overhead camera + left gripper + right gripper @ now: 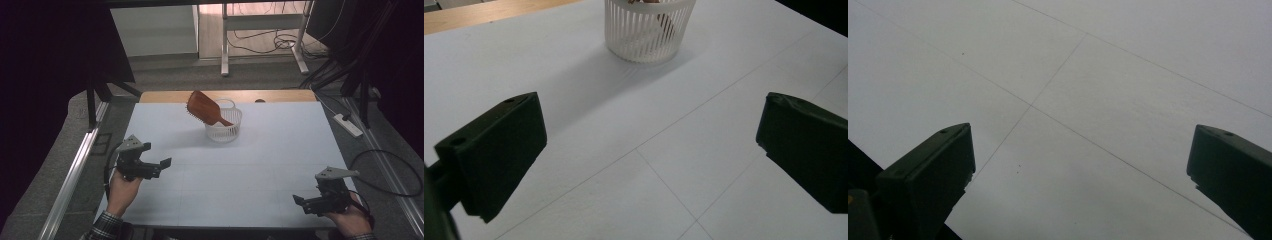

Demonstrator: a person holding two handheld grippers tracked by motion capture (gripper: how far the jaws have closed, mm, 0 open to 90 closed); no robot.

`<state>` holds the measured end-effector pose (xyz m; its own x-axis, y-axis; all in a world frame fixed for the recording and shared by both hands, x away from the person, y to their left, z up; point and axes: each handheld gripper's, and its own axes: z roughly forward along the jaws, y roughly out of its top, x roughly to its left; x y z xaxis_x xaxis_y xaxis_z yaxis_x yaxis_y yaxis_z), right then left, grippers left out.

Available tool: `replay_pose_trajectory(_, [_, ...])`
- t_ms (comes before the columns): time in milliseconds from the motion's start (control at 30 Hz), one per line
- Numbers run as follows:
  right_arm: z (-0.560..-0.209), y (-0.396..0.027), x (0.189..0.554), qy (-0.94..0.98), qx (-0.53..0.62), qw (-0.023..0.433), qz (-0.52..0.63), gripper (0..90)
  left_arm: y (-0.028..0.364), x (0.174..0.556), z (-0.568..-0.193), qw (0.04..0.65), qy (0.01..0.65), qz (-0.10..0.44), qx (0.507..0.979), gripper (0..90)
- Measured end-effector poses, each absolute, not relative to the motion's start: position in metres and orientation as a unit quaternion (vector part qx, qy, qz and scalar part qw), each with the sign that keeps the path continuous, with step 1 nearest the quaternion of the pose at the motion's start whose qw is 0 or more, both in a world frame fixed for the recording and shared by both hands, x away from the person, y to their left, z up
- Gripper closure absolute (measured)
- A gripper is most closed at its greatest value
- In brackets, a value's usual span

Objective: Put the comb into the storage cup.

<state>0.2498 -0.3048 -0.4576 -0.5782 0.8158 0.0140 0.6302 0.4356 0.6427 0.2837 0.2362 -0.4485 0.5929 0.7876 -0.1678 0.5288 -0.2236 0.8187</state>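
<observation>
Hairbrush (204, 108) handle hidden in basket (223, 131), seemingly propped

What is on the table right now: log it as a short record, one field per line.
surface: white table with faint grid lines
basket: white slatted basket, upright near the table's far edge
hairbrush: wooden hairbrush, handle down in the basket, head leaning out up and to the left
left gripper: left gripper held over the near left of the table, jaws apart, empty
right gripper: right gripper held over the near right corner, jaws apart, empty
contact: neither gripper touches the basket or hairbrush
</observation>
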Motion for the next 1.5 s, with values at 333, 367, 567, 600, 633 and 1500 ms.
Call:
replay_pose_trajectory(333, [-0.458, -0.305, 0.25, 0.835, 0.433, 0.151, 0.305, 0.0, 0.24, 0.275, -0.449, 0.451, 0.432, 0.145, 0.768, 0.0])
replay_pose_trajectory(367, [-0.458, -0.304, 0.25, 0.835, 0.433, 0.151, 0.305, 0.0, 0.241, 0.274, -0.449, 0.45, 0.433, 0.145, 0.767, 0.0])
replay_pose_trajectory(567, [-0.458, -0.304, 0.25, 0.835, 0.432, 0.151, 0.305, 0.0, 0.242, 0.269, -0.451, 0.446, 0.435, 0.148, 0.768, 0.0])
replay_pose_trajectory(600, [-0.458, -0.304, 0.25, 0.835, 0.432, 0.151, 0.305, 0.0, 0.242, 0.269, -0.451, 0.445, 0.436, 0.148, 0.768, 0.0])
replay_pose_trajectory(633, [-0.458, -0.304, 0.25, 0.835, 0.432, 0.151, 0.305, 0.0, 0.243, 0.268, -0.451, 0.445, 0.436, 0.148, 0.768, 0.0])
replay_pose_trajectory(1500, [-0.458, -0.304, 0.25, 0.836, 0.432, 0.151, 0.303, 0.0, 0.251, 0.247, -0.455, 0.438, 0.445, 0.152, 0.766, 0.0])
